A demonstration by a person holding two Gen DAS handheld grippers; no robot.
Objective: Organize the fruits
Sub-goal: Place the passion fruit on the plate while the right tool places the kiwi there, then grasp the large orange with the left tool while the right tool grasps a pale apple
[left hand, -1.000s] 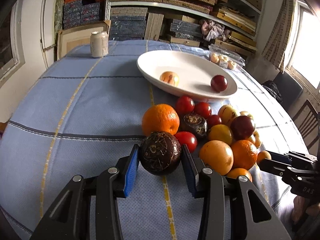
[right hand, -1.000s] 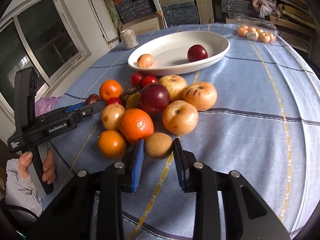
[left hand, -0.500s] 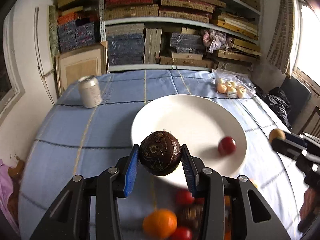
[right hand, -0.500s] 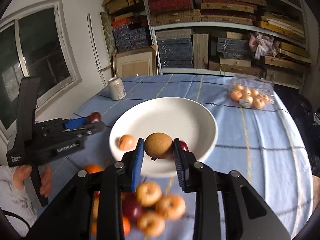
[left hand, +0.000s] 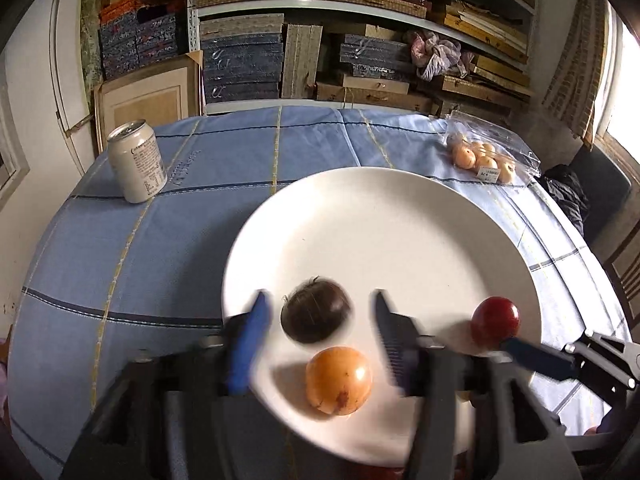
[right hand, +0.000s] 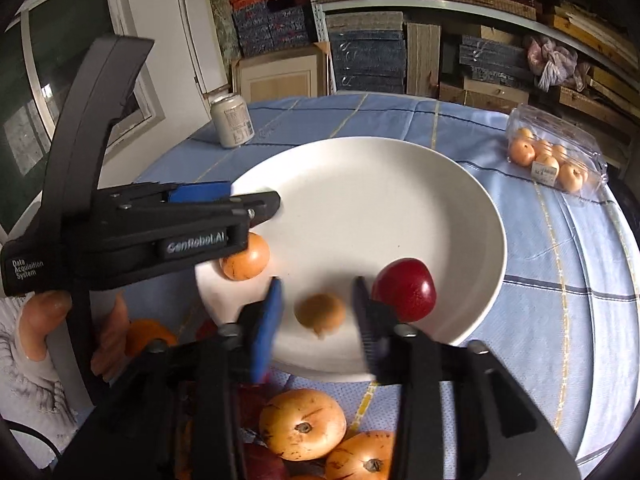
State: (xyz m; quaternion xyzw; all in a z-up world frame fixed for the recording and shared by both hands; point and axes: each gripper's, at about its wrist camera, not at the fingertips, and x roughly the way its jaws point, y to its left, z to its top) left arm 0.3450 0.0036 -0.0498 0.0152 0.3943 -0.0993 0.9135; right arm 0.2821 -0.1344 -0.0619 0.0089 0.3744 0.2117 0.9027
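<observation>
Two grippers spread open over the white plate (left hand: 384,208): left gripper (left hand: 318,340) around the loose dark fruit (left hand: 316,316), right gripper (right hand: 318,312) around the brown fruit (right hand: 320,312); either may roll into the red fruit (right hand: 404,290) or get knocked on pullback.

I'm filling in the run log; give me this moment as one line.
left gripper: open, dark fruit between jaws | right gripper: open, brown fruit between jaws | both over white plate
</observation>
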